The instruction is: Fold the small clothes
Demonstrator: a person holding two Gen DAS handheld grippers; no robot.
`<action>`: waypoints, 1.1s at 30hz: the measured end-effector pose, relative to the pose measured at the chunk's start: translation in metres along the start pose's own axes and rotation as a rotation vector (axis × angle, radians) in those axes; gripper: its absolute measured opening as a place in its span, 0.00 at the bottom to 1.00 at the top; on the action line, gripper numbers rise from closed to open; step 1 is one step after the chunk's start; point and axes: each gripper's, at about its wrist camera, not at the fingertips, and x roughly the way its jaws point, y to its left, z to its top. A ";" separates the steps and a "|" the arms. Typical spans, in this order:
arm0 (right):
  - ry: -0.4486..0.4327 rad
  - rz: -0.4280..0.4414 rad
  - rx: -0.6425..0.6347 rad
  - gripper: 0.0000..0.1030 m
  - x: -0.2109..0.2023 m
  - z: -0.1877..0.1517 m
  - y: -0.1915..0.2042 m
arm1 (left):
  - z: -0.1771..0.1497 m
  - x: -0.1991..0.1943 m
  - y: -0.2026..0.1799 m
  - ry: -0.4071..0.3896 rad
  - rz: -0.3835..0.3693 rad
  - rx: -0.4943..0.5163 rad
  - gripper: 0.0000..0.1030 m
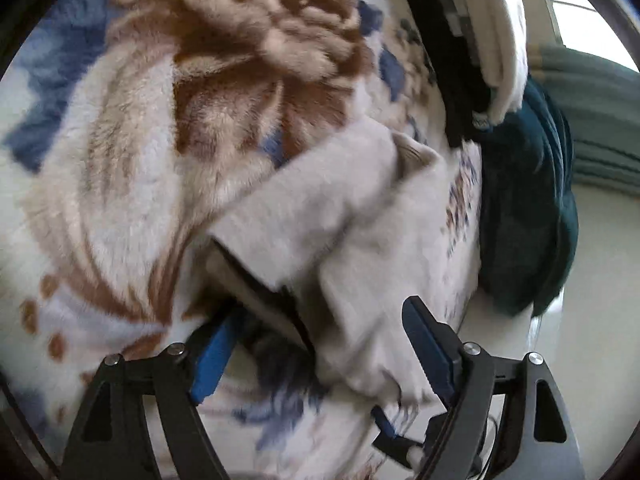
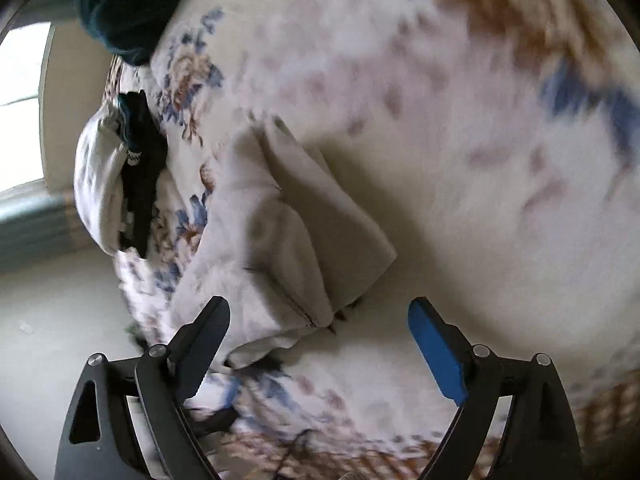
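Both pairs of fingers, left gripper [image 1: 320, 354] and right gripper [image 2: 320, 340], stand wide, holding nothing, over one pale folded garment [image 2: 280, 216] on one floral blanket [image 2: 460, 160].

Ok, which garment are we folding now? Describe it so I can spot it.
Find the fleecy blanket printed with brown and blue flowers. On it, just ahead of the right gripper, lies the plain pale grey garment, partly folded. Unlike the white and black pile and the dark teal cloth beyond, it carries no pattern.
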 end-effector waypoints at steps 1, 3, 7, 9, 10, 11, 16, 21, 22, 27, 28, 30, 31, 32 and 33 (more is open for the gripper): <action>0.001 0.033 0.004 0.93 0.008 0.001 -0.003 | 0.000 0.002 0.001 -0.019 0.002 -0.007 0.78; -0.003 0.090 0.016 0.93 0.024 0.005 -0.010 | -0.003 0.003 -0.003 -0.064 -0.006 -0.021 0.82; -0.039 0.201 0.057 0.94 0.034 0.012 -0.020 | -0.010 0.004 -0.017 -0.143 0.049 -0.044 0.82; -0.061 0.248 0.049 0.92 0.030 0.014 -0.019 | -0.010 0.003 -0.021 -0.172 0.048 -0.057 0.81; -0.063 0.264 0.044 0.91 0.029 0.015 -0.018 | -0.009 0.003 -0.025 -0.192 0.046 -0.058 0.81; -0.062 0.272 0.042 0.84 0.029 0.018 -0.017 | -0.009 0.003 -0.030 -0.215 0.046 -0.054 0.81; -0.061 0.254 0.027 0.56 0.033 0.028 -0.011 | -0.001 0.011 -0.055 -0.277 0.073 0.067 0.26; -0.066 0.218 -0.015 0.31 0.021 0.030 0.001 | -0.001 -0.002 -0.076 -0.316 0.073 0.143 0.19; -0.068 0.214 -0.025 0.30 0.018 0.029 0.006 | -0.004 -0.010 -0.079 -0.324 0.066 0.158 0.19; -0.064 0.230 -0.069 0.28 -0.003 0.021 0.035 | -0.003 -0.048 -0.106 -0.359 0.013 0.194 0.19; -0.065 0.235 -0.081 0.28 -0.009 0.019 0.044 | 0.001 -0.058 -0.114 -0.365 -0.004 0.200 0.19; -0.065 0.248 -0.099 0.28 -0.018 0.016 0.061 | 0.012 -0.074 -0.134 -0.379 -0.031 0.213 0.19; -0.067 0.252 -0.116 0.28 -0.023 0.015 0.075 | 0.020 -0.083 -0.144 -0.390 -0.049 0.220 0.19; -0.070 0.258 -0.132 0.28 -0.027 0.014 0.090 | 0.029 -0.090 -0.155 -0.403 -0.063 0.223 0.19; -0.075 0.265 -0.145 0.28 -0.029 0.016 0.107 | 0.041 -0.096 -0.166 -0.413 -0.094 0.225 0.19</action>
